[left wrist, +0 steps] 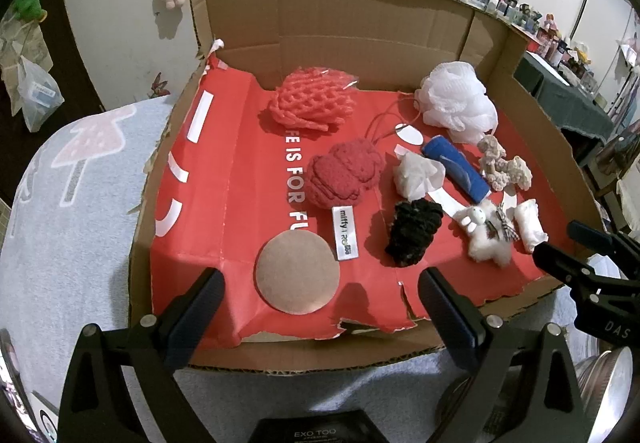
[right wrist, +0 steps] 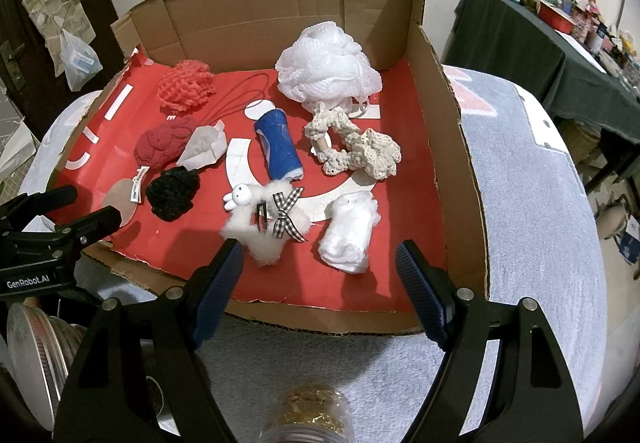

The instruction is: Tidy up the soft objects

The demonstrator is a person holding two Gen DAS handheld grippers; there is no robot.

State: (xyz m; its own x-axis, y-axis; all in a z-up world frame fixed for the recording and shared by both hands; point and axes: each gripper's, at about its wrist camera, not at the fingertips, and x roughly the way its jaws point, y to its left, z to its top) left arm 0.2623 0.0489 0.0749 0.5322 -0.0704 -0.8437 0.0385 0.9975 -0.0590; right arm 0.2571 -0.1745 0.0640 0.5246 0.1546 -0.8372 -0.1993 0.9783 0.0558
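The soft things lie spread over the red liner of an open cardboard box. Just ahead of the right gripper, between its spread fingers and a little beyond the tips, sits the white roll; off its left fingertip lies the fluffy toy with a checked bow. Further out from that gripper come the blue roll, the cream lace and, farthest, the white pouf. The left gripper is also spread wide and holds nothing; the tan pad lies between its fingertips, the black scrunchie just past its right finger, then the red knit, the white tissue and the coral net at the far end.

Whether this scatter is the sorted result or a pile waiting to be sorted, I can't tell: nothing is grouped in any clear way, yet nothing lies outside the box. If a pick does come, these things squash, so I'd close gently on the bulk of one item, come straight down over it, and keep the fingers clear of its neighbours, the toy's bow above all
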